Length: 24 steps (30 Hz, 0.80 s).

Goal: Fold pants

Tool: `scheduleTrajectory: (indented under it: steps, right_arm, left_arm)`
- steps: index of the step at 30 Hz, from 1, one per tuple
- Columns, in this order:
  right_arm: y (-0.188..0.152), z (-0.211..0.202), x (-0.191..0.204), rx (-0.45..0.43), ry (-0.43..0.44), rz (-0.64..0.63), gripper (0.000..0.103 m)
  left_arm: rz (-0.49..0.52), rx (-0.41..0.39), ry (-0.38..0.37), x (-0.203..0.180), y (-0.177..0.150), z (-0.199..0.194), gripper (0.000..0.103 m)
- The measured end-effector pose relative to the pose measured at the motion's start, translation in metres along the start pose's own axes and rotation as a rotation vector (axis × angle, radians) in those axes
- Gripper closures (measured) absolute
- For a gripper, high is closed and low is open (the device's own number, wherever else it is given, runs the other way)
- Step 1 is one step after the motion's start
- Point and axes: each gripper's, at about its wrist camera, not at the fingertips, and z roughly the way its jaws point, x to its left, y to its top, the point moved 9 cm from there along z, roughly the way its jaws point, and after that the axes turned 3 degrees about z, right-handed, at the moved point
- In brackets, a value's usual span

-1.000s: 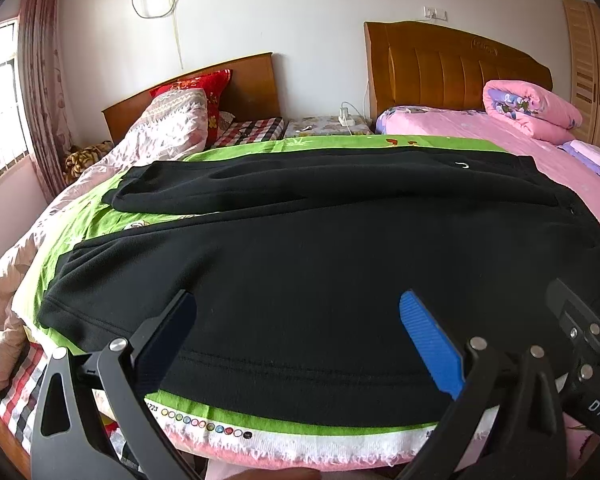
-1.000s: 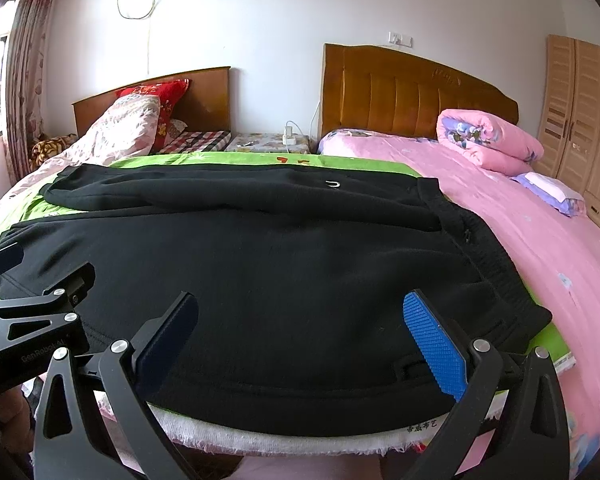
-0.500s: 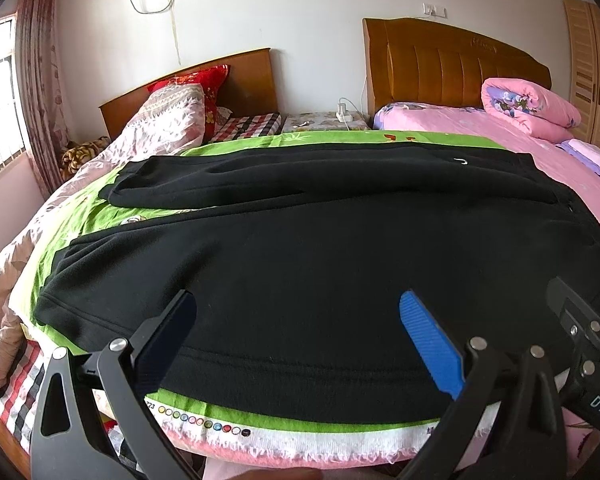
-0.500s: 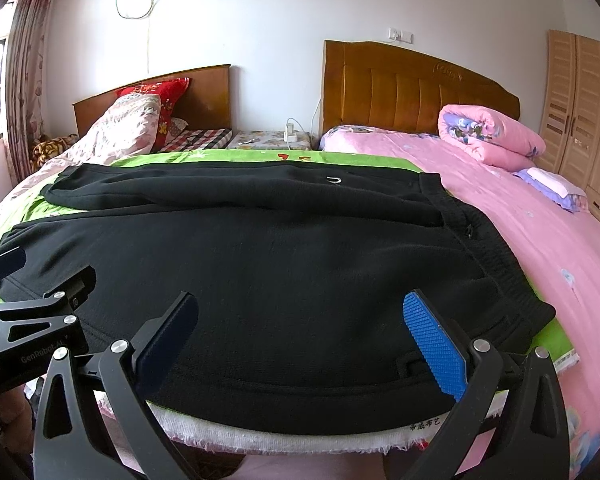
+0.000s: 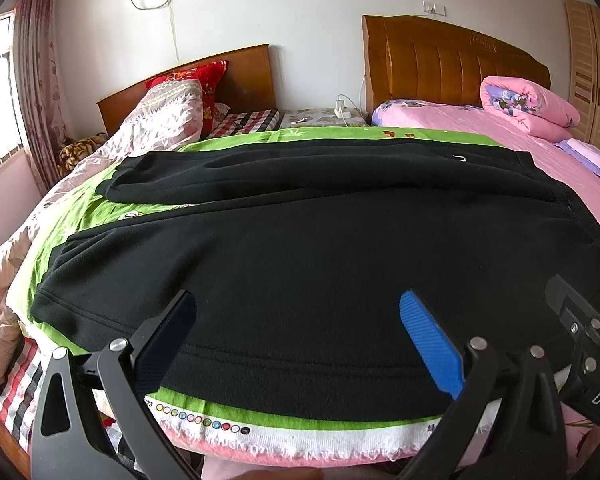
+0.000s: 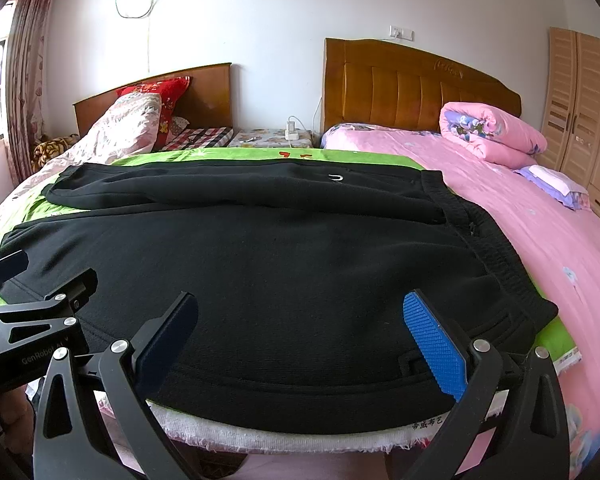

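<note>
Black pants (image 5: pixel 320 248) lie flat across a green cloth (image 5: pixel 80 216) on the bed, waistband to the right (image 6: pixel 496 256), leg cuffs to the left. The far leg lies apart from the near one at the cuffs. My left gripper (image 5: pixel 300 332) is open and empty, hovering over the near edge of the near leg. My right gripper (image 6: pixel 300 332) is open and empty, over the near edge close to the waistband. Each gripper shows at the side of the other's view.
A pink bed (image 6: pixel 560 240) with a rolled pink quilt (image 6: pixel 488 132) lies to the right. A patterned quilt (image 5: pixel 156 120) and red pillow (image 5: pixel 204 80) lie at the back left. Wooden headboards (image 6: pixel 412 80), a bedside stand and a wardrobe (image 6: pixel 584 120) stand beyond.
Both grippers have drifted slightly; the view of the pants has shifted a little. Both stay open and empty.
</note>
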Motion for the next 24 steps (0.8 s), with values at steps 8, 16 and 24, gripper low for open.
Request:
scheduleTrajectory:
  steps: [8,16,24]
  right_arm:
    - [-0.0001,0.0010,0.0007,0.006,0.003,0.000,0.004]
    - [-0.0009,0.0004,0.0006,0.006,0.004,0.002,0.004]
    - [-0.0021,0.0015,0.0003,0.012,0.030,0.010,0.004]
  left_arm:
    - [-0.004,0.005,-0.008,0.0031,-0.0025,0.0017,0.001]
    - [-0.012,0.012,-0.025,0.0038,-0.0039,0.0029,0.001]
    - [-0.037,0.024,-0.058,0.0052,-0.0061,0.0047,0.001]
